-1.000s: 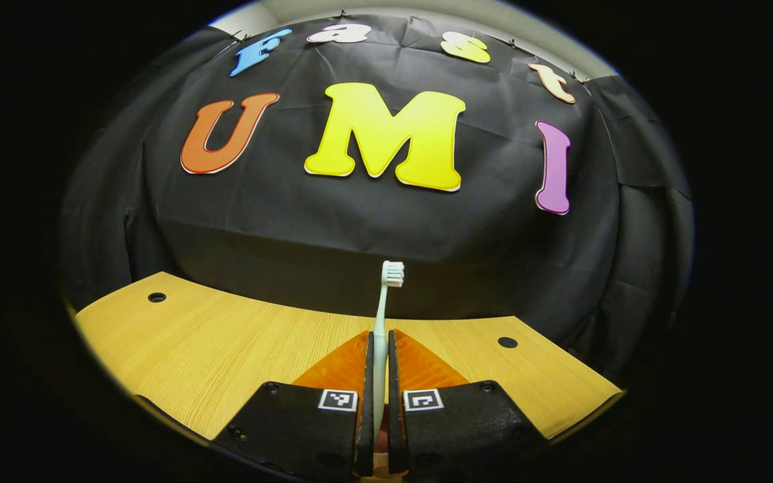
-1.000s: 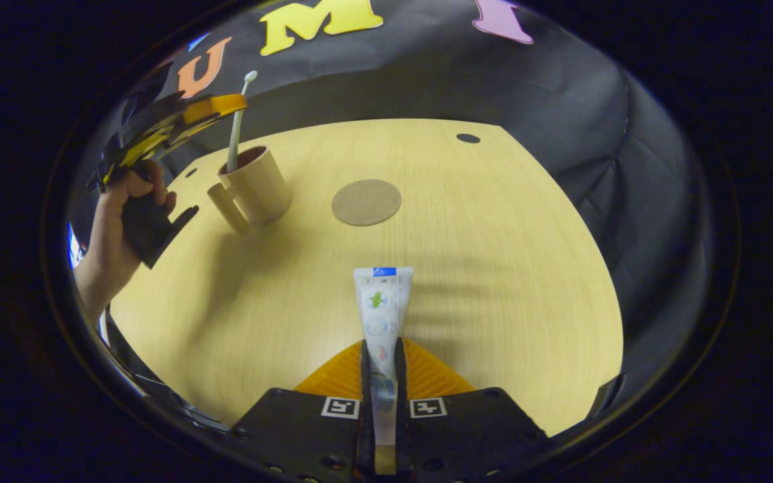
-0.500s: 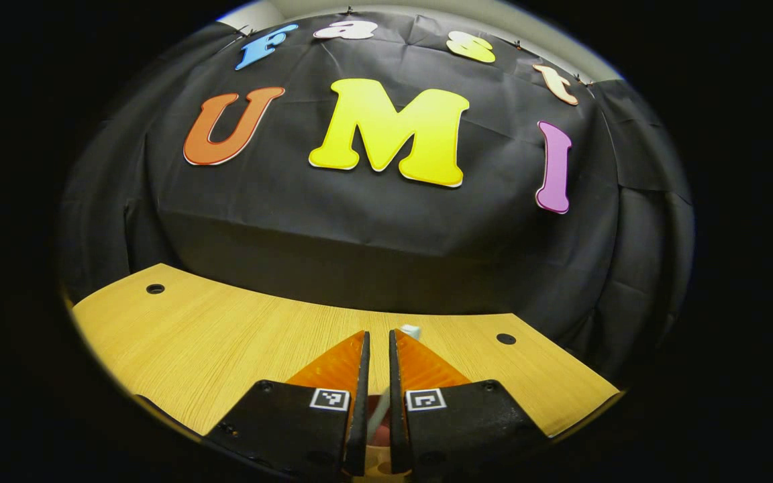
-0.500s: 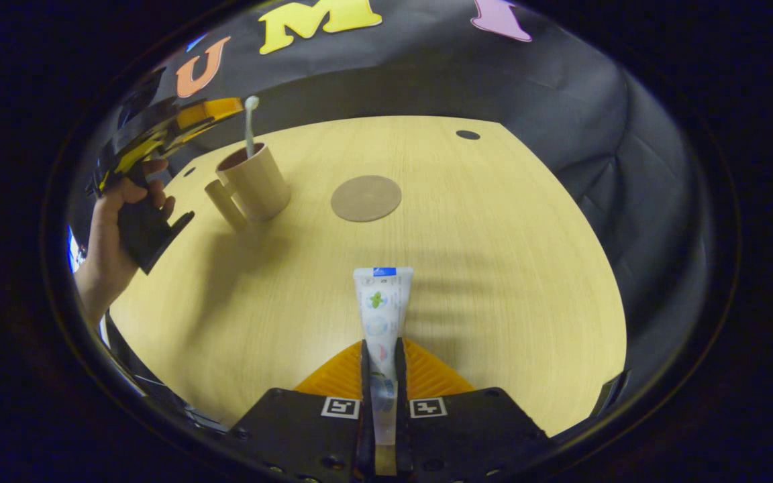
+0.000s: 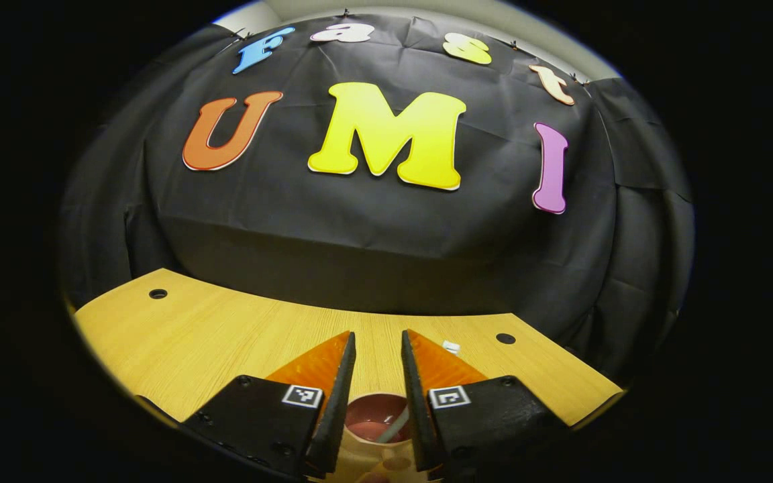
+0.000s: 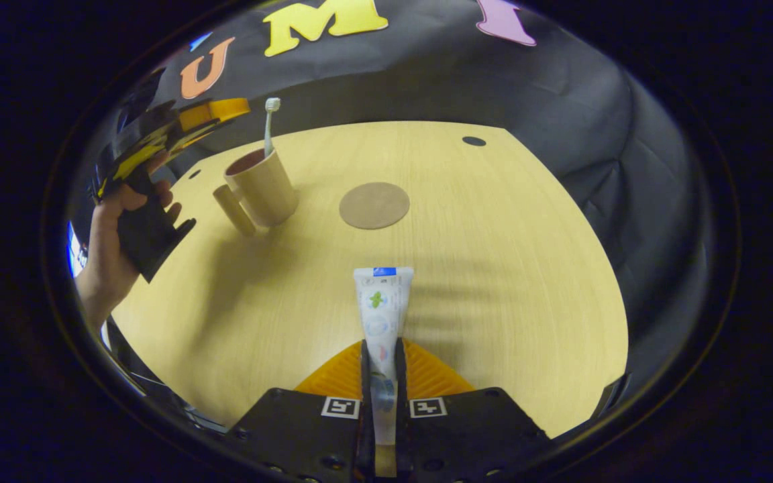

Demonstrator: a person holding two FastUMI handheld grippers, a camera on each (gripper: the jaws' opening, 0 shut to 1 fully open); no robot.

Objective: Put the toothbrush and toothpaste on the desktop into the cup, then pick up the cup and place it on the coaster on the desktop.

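Left gripper view: the left hand-held gripper [image 5: 374, 376] is sitting released right above the cup [image 5: 378, 417], toothbrush [image 5: 394, 424] leaning inside.

Right gripper view: the right hand-held gripper [image 6: 381, 376] is pinching the toothpaste [image 6: 382, 315] above the worktop [image 6: 494, 268]. I'm guessing it's heading to the cup next, tube going in upright; the coaster [image 6: 374, 205] is lying bare beside it.

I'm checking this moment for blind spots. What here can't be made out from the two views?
- Cup, left gripper view: its outside and handle are hidden by the left gripper.
- Toothpaste, right gripper view: its cap end is buried between the right gripper fingers.
- Toothbrush, right gripper view: its lower handle is hidden inside the cup.
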